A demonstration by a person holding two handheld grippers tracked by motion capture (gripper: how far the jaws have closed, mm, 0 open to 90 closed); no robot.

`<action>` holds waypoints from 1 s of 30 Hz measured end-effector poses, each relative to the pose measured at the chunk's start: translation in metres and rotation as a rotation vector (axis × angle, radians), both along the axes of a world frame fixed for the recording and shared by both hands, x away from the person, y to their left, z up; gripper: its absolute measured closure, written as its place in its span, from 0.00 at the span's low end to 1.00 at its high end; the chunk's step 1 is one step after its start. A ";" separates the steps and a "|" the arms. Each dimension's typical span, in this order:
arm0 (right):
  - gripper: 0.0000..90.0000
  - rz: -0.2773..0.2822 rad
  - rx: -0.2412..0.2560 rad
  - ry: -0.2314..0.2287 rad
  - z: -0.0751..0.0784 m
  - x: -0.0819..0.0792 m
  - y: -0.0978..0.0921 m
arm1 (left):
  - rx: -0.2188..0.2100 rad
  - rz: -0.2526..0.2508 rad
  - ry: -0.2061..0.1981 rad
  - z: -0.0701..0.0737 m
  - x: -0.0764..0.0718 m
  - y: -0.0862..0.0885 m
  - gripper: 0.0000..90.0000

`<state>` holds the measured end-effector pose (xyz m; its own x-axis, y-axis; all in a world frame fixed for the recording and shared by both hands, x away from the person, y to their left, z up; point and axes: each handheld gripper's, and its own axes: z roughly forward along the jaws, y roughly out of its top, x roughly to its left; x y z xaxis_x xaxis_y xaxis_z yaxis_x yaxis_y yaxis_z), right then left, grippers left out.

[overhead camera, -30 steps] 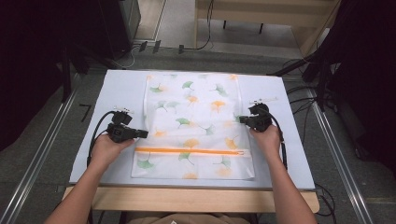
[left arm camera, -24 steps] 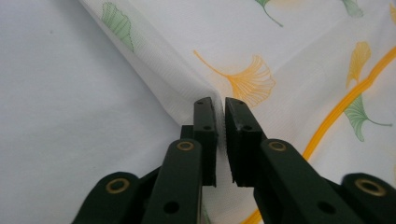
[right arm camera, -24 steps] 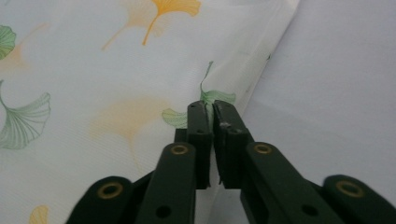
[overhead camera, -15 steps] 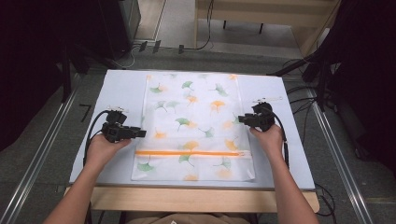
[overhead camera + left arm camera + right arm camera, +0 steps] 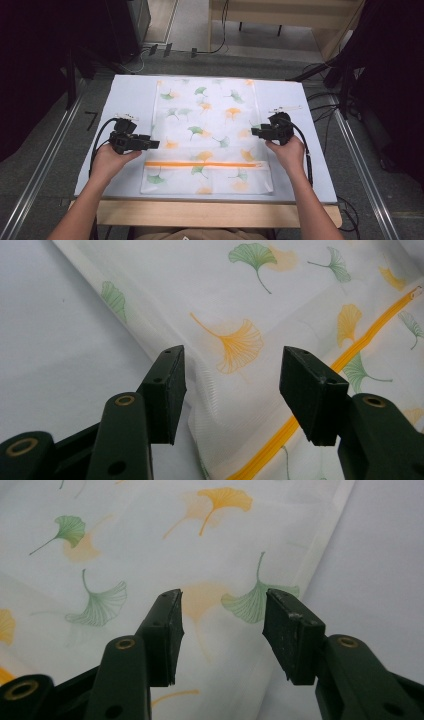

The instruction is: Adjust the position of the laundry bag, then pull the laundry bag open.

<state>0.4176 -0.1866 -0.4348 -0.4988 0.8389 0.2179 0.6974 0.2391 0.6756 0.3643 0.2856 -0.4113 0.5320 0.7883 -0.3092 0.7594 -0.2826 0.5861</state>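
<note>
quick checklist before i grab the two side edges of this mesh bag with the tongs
1. Left tongs open: ok, jaws stand apart with nothing between them.
2. Right tongs open: ok, jaws apart and empty.
3. Left tongs lined up on the edge: ok, the mesh bag has its left edge running between the jaws in the left gripper view.
4. Right tongs lined up on the edge: ok, the bag's right edge sits near the right-hand jaw in the right gripper view.
5. Bag lying flat on the table: ok.
6. Orange zipper closed: cannot tell.
</note>
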 end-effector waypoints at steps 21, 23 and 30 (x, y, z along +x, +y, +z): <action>0.58 0.018 0.003 -0.022 0.008 -0.049 -0.016 | 0.001 -0.060 -0.017 0.003 -0.005 -0.016 0.44; 0.58 0.019 0.008 -0.024 0.009 -0.054 -0.017 | -0.004 -0.070 -0.018 0.004 -0.006 -0.020 0.43; 0.59 0.027 0.008 -0.011 0.008 -0.068 -0.019 | -0.003 -0.108 -0.018 0.005 -0.009 -0.031 0.43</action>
